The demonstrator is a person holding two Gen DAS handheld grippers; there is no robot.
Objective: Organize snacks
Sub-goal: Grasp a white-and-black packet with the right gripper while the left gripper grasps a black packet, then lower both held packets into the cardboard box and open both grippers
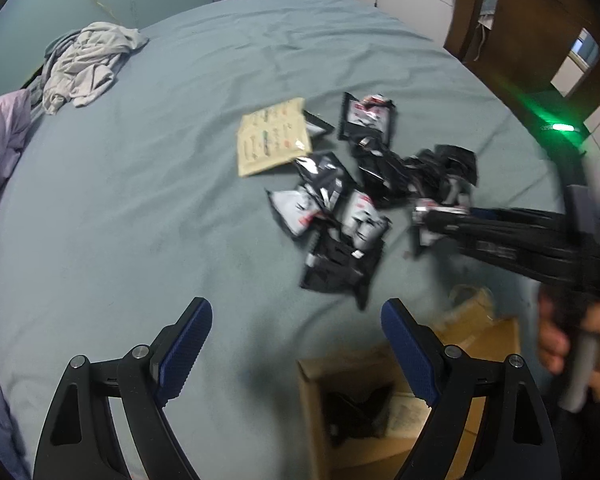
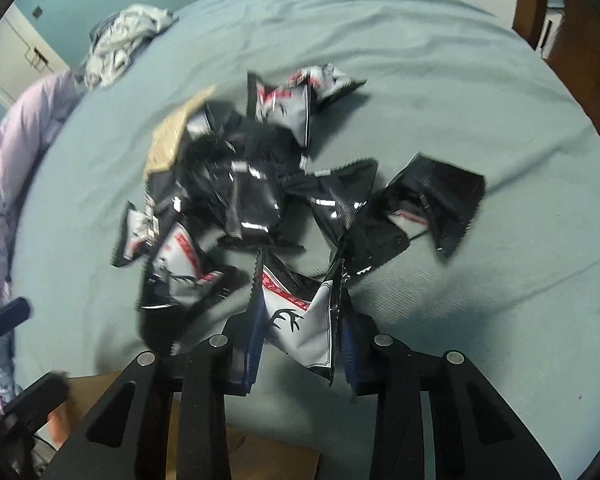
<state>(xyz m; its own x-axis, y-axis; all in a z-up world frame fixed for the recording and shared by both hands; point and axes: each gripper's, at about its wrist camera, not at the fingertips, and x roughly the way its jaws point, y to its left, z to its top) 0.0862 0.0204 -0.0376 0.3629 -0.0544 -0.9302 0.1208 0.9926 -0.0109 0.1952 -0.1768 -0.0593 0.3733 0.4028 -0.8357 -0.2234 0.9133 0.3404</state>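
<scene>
Several black-and-white snack packets (image 1: 356, 200) lie in a loose pile on the blue-grey bed (image 1: 140, 200), with a beige packet (image 1: 272, 138) at the pile's far left. My right gripper (image 2: 300, 332) is shut on a white packet with a black antler print (image 2: 300, 328), at the pile's near edge; it also shows in the left wrist view (image 1: 424, 220). My left gripper (image 1: 296, 344) is open and empty above the bed, just left of a cardboard box (image 1: 380, 400) that holds dark packets.
A crumpled grey garment (image 1: 88, 64) lies at the bed's far left. A lilac duvet (image 1: 0, 140) runs along the left side. A wooden bed frame (image 1: 540, 20) stands at the far right. The box (image 2: 260, 452) sits under my right gripper.
</scene>
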